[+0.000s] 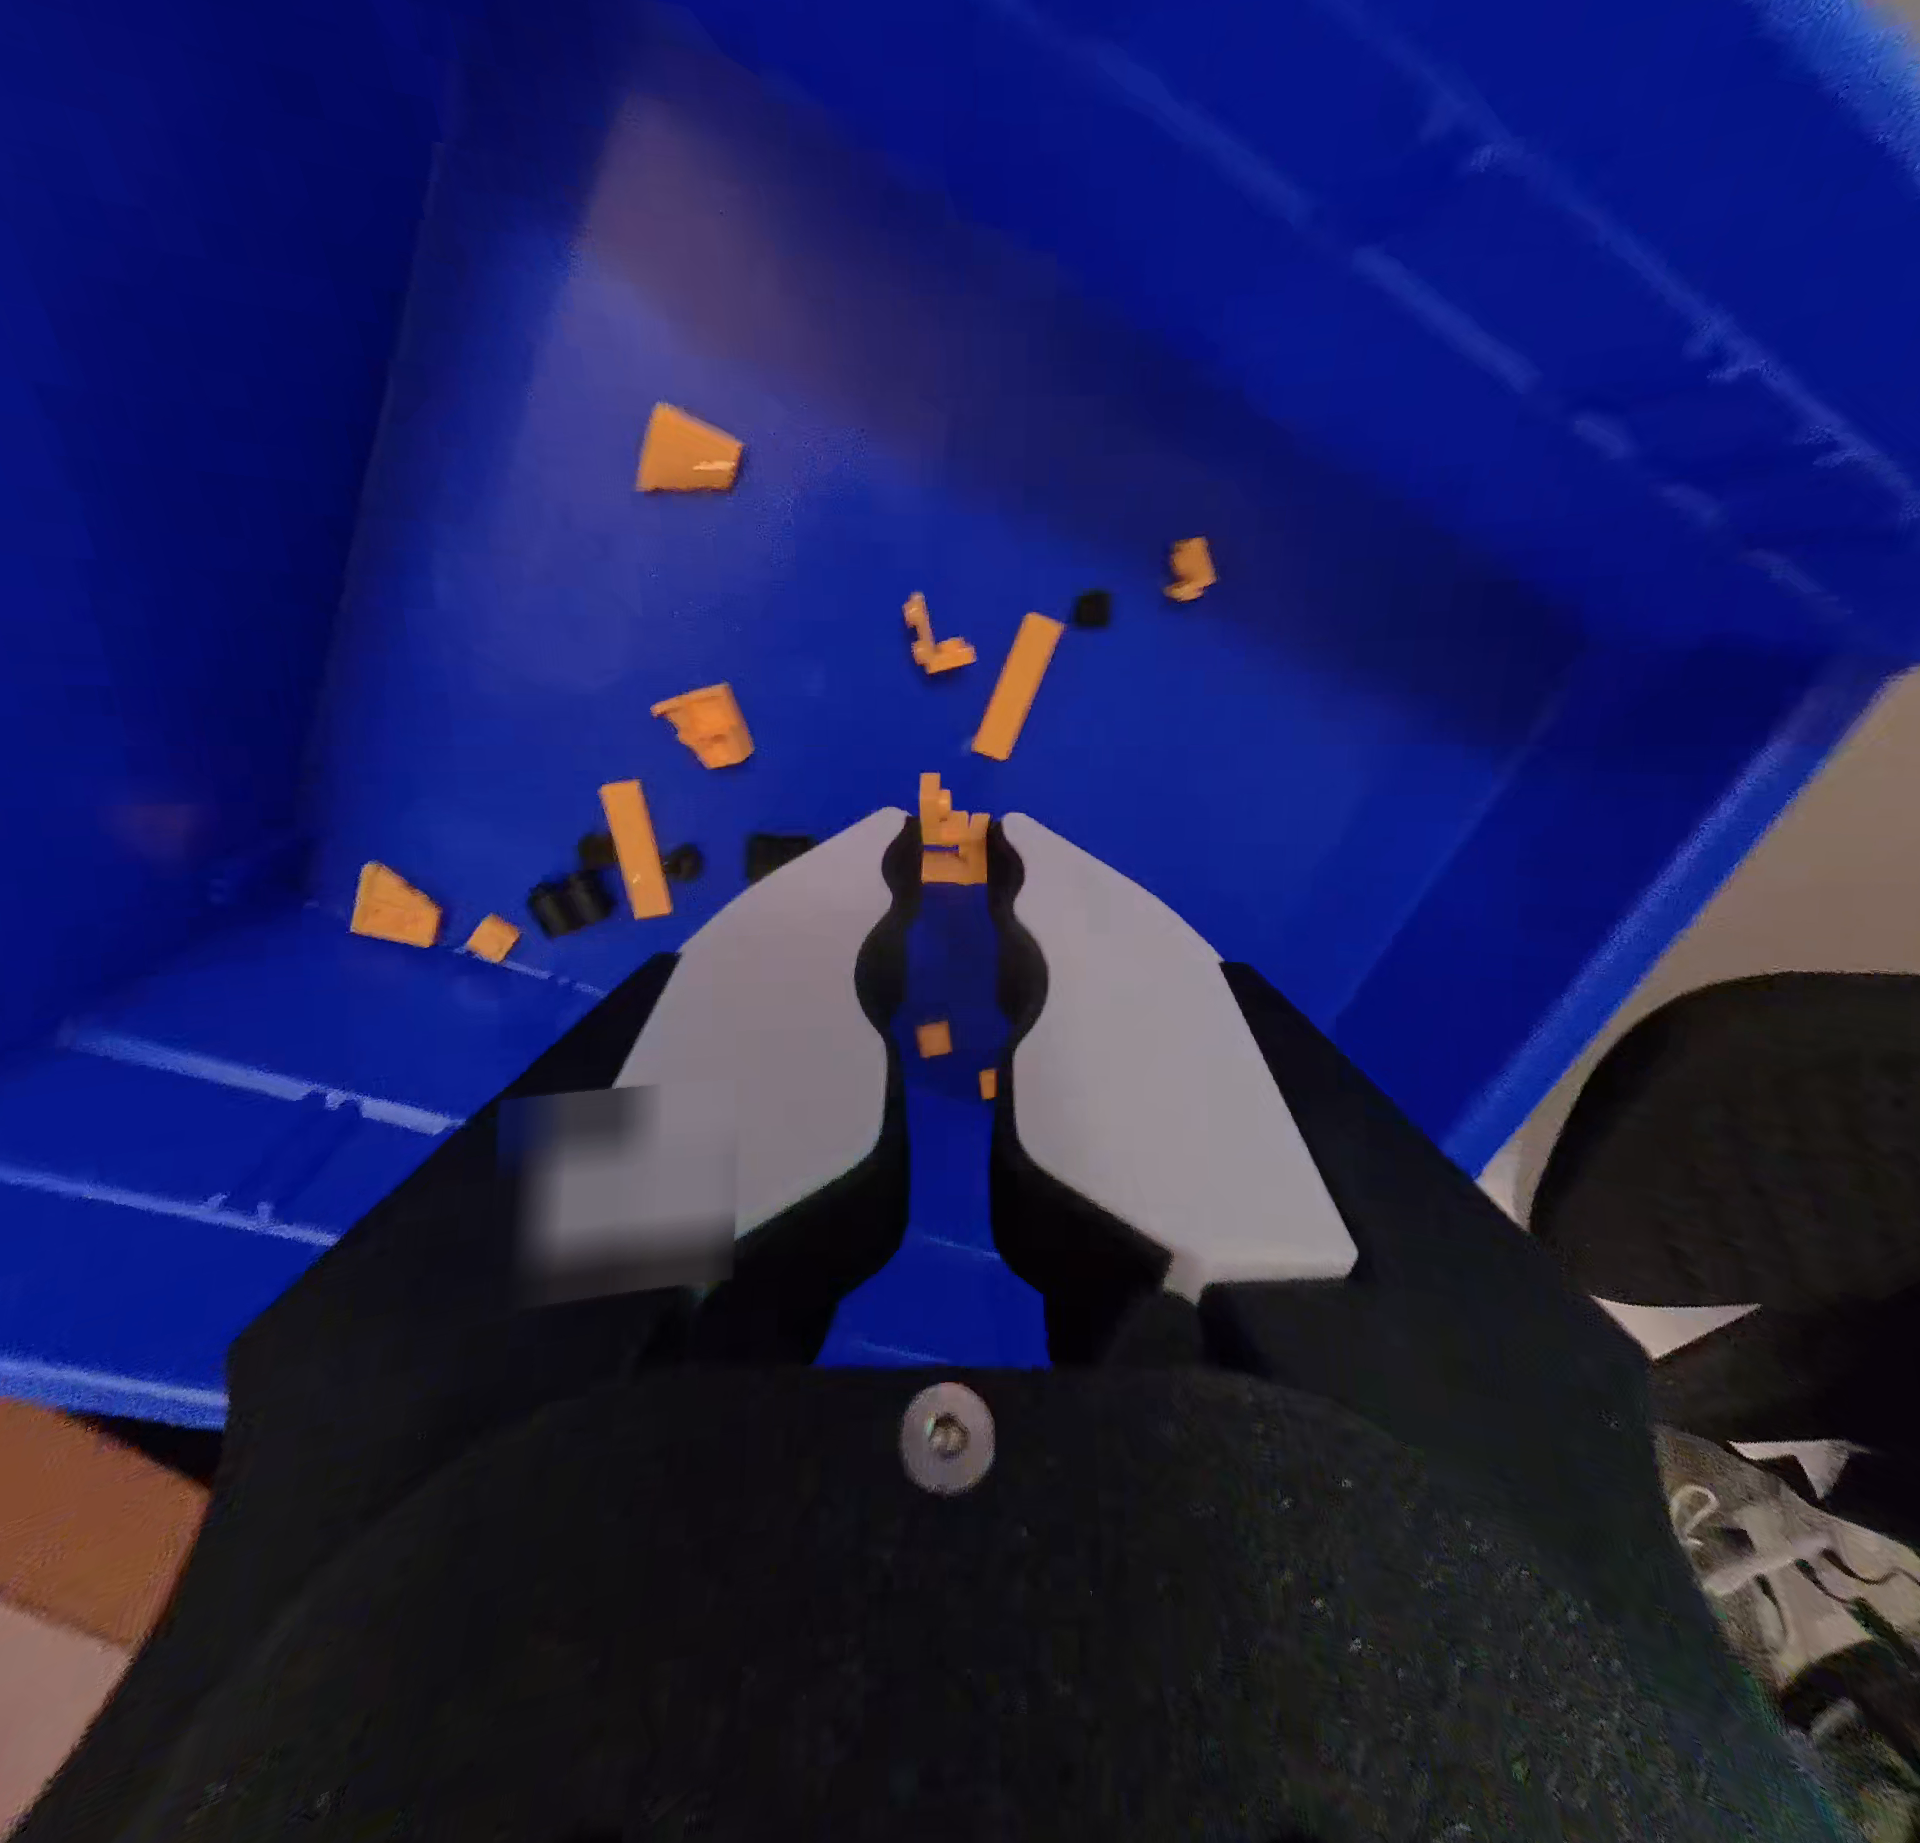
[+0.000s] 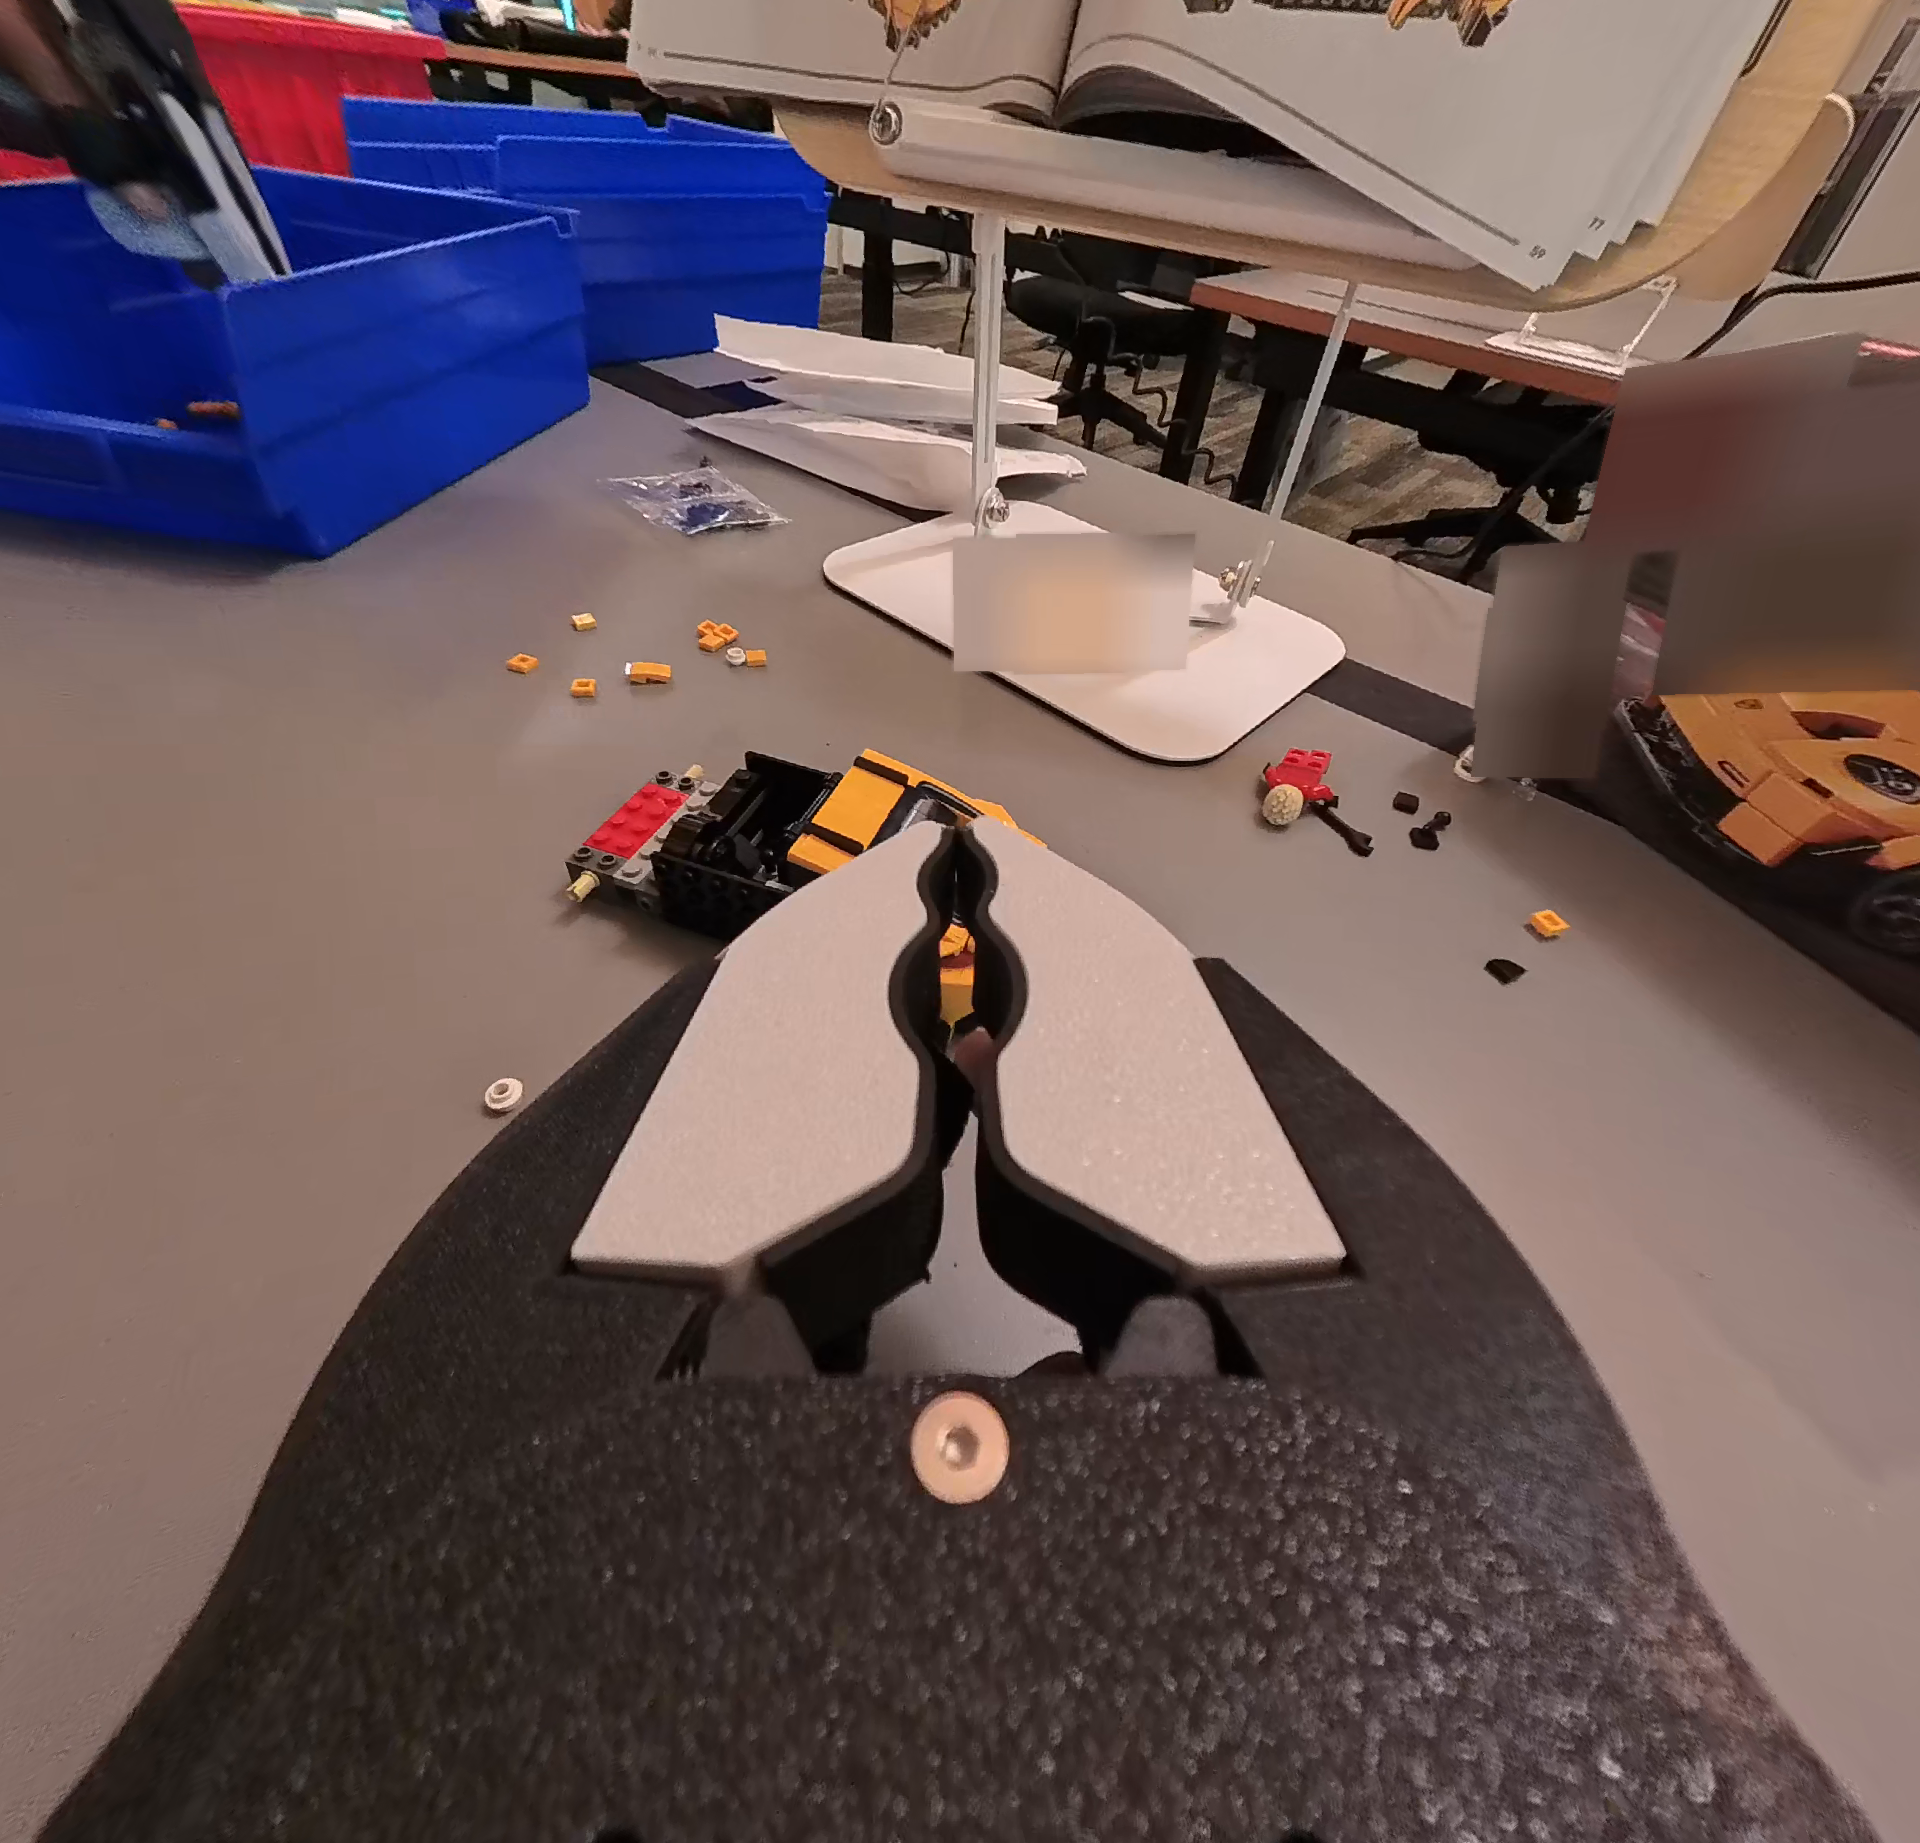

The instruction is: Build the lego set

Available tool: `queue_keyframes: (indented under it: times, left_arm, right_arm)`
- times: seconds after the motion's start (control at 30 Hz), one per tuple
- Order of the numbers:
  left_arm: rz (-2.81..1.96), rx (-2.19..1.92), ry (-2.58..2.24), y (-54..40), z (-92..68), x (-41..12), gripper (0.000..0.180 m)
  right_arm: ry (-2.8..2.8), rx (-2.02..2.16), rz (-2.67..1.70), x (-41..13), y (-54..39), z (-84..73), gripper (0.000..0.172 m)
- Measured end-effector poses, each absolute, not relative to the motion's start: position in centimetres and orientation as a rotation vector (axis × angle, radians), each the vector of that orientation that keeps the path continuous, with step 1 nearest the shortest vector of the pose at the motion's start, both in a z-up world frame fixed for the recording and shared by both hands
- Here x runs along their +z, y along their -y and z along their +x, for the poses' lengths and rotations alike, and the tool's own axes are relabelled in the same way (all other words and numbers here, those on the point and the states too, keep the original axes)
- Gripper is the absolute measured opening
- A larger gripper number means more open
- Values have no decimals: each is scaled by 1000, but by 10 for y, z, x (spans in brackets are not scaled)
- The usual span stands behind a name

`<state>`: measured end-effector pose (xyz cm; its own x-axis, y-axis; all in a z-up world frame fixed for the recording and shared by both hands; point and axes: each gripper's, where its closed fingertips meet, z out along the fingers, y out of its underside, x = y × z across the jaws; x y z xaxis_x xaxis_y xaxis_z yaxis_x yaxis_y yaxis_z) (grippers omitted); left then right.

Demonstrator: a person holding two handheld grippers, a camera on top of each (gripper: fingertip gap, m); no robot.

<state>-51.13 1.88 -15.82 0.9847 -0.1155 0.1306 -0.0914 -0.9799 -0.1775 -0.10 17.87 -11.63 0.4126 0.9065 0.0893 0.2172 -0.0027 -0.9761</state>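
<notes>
The left gripper (image 1: 951,837) reaches down into a blue bin (image 1: 1351,287); its jaws stand narrow, and a small orange bracket piece (image 1: 948,832) sits between the fingertips, seemingly pinched by both pads, though motion blur makes the contact hard to confirm; the piece stands upright with one prong poking past the tips, probably because it was taken by its base. Loose parts lie scattered on the bin floor around it: a long orange strip (image 1: 1018,687) just beyond the tips, a second strip (image 1: 636,848) to the left among small black pieces (image 1: 566,900), and orange wedge pieces (image 1: 686,453) farther off; they lie flat and apart, so single parts can be picked without crowding.

The right gripper (image 2: 958,843) has its fingertips closed together with nothing visibly between them; it hovers low over a half-built toy car (image 2: 727,837) on the grey table (image 2: 260,962), which lies just under and beyond the tips. Small orange tiles (image 2: 644,655) sit in a loose group farther back; an open booklet (image 2: 1143,27) rests raised on a white stand (image 2: 1195,692), likely so its pages stay in view above the work.
</notes>
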Motion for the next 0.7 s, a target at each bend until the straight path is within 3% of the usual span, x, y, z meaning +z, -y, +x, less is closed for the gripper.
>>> queue_keyframes:
  times: [0.37, 0.57, 0.7]
  left_arm:
    - [-2669, -344, -599, -23, -443, -156, 13]
    - [-2708, -305, -761, -18, -421, -176, 35]
    - [-2736, -275, -793, -12, -422, -175, 36]
  right_arm:
    - [1048, 736, -1497, -116, -178, 0, 0]
    - [1051, 736, -1502, -117, -178, 0, 0]
    - [1051, 737, -1504, -117, -179, 0, 0]
